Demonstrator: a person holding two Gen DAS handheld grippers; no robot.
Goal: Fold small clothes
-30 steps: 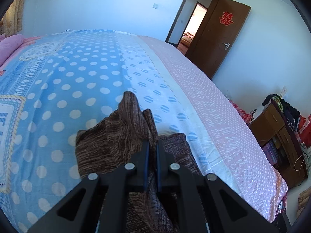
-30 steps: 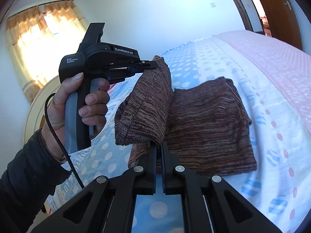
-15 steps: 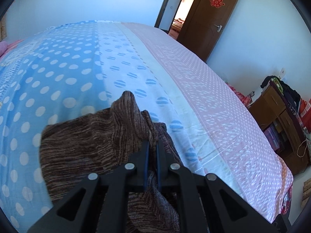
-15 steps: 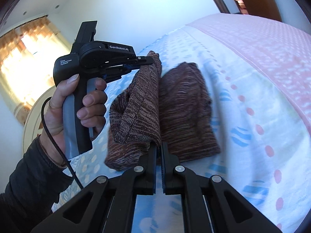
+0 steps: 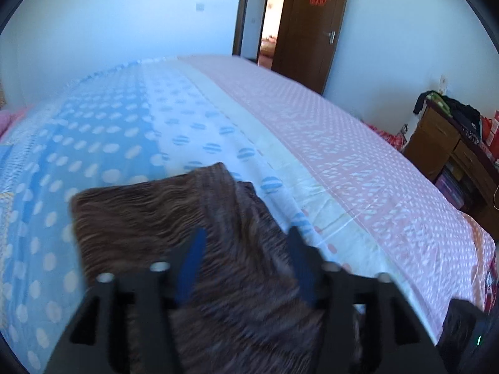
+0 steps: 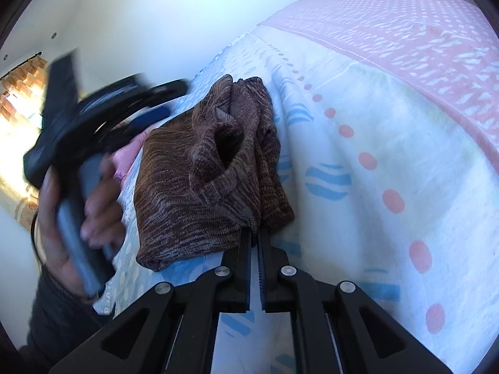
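Observation:
A small brown knitted garment (image 5: pixel 174 218) lies folded over on the dotted bedspread (image 5: pixel 124 131). My left gripper (image 5: pixel 246 249) is open just above it, its blue-lined jaws wide apart and holding nothing. In the right wrist view the garment (image 6: pixel 199 168) lies in a folded heap, and my right gripper (image 6: pixel 255 237) is shut on its near edge. The left gripper (image 6: pixel 156 103) shows there blurred, in a hand, just left of the garment.
The bedspread (image 6: pixel 374 124) has blue, white and pink dotted bands. A wooden door (image 5: pixel 308 31) stands open at the far wall. A wooden cabinet (image 5: pixel 449 143) with clothes on top stands right of the bed. A pink pillow (image 6: pixel 123 162) lies behind the garment.
My left gripper has opened and let go of the garment. The raised fold has dropped onto the rest of the garment. My right gripper stays shut on the near edge.

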